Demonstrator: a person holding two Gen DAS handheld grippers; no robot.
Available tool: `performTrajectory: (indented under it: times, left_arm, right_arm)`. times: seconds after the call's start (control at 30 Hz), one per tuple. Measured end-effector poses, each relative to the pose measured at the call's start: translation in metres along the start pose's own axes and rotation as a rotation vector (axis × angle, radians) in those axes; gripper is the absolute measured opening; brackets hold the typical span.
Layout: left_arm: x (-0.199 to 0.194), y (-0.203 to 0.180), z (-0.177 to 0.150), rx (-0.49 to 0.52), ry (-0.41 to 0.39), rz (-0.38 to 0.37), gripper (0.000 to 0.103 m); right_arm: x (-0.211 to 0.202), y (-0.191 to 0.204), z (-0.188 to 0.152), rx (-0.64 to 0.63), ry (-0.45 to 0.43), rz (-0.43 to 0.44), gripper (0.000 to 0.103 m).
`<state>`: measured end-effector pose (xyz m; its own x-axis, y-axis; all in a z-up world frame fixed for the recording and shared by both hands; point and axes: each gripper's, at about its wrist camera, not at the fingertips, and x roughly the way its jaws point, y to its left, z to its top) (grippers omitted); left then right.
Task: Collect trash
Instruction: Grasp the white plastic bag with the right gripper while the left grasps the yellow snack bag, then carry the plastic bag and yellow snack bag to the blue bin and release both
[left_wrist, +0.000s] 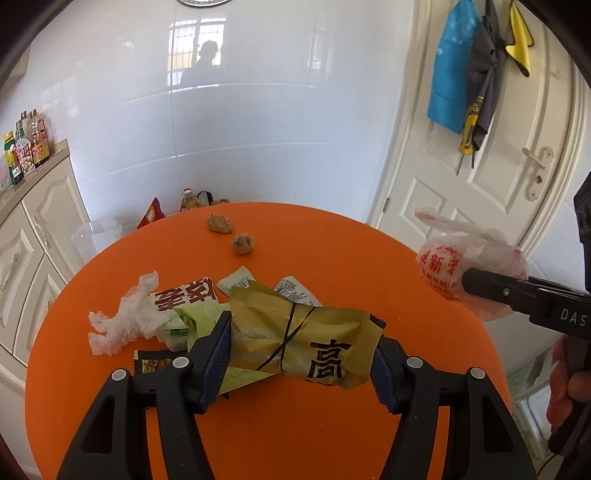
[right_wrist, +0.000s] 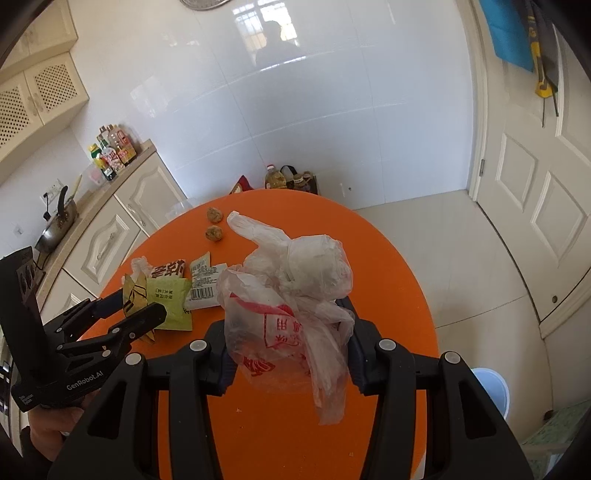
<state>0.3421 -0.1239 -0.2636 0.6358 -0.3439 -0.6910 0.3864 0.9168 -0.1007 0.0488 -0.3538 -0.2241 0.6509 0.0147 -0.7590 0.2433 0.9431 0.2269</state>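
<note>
Trash first: the gold snack wrapper (left_wrist: 303, 343) sits clenched in my left claw (left_wrist: 301, 363), lifted above the orange tabletop (left_wrist: 295, 435); my right claw (right_wrist: 288, 354) grips the crumpled plastic bag (right_wrist: 291, 291). I should squeeze steadily and lift clear so nothing snags the green packet (right_wrist: 170, 304).

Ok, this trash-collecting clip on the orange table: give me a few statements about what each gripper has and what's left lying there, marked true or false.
1. The left gripper is shut on the gold wrapper. True.
2. The right gripper is empty. False: it is shut on the plastic bag.
3. Two brown lumps lie on the far side of the orange table. True.
4. The table is blue. False: it is orange.
5. A clear glove lies on the table. True.
</note>
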Motion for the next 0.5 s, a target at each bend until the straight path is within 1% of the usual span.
performTrajectory:
  times: [0.1,0.27,0.37,0.5]
  left_arm:
    - [-0.032,-0.012,0.003,0.010,-0.046,-0.014,0.061]
    - [-0.068,-0.037,0.008,0.054,-0.109,-0.049,0.061]
    - [-0.078,-0.061,0.006,0.083,-0.131,-0.082,0.061]
    - [-0.084,-0.095,0.011,0.131,-0.139,-0.136,0.061]
  right_arm:
    - [-0.024,-0.001,0.000,-0.008,-0.038,-0.020,0.048]
    - [-0.065,-0.011,-0.002,-0.004,-0.101,-0.049,0.048]
    - [-0.092,-0.021,-0.005,0.005,-0.140,-0.073,0.048]
    - [-0.130,-0.045,-0.014,0.036,-0.189,-0.114,0.048]
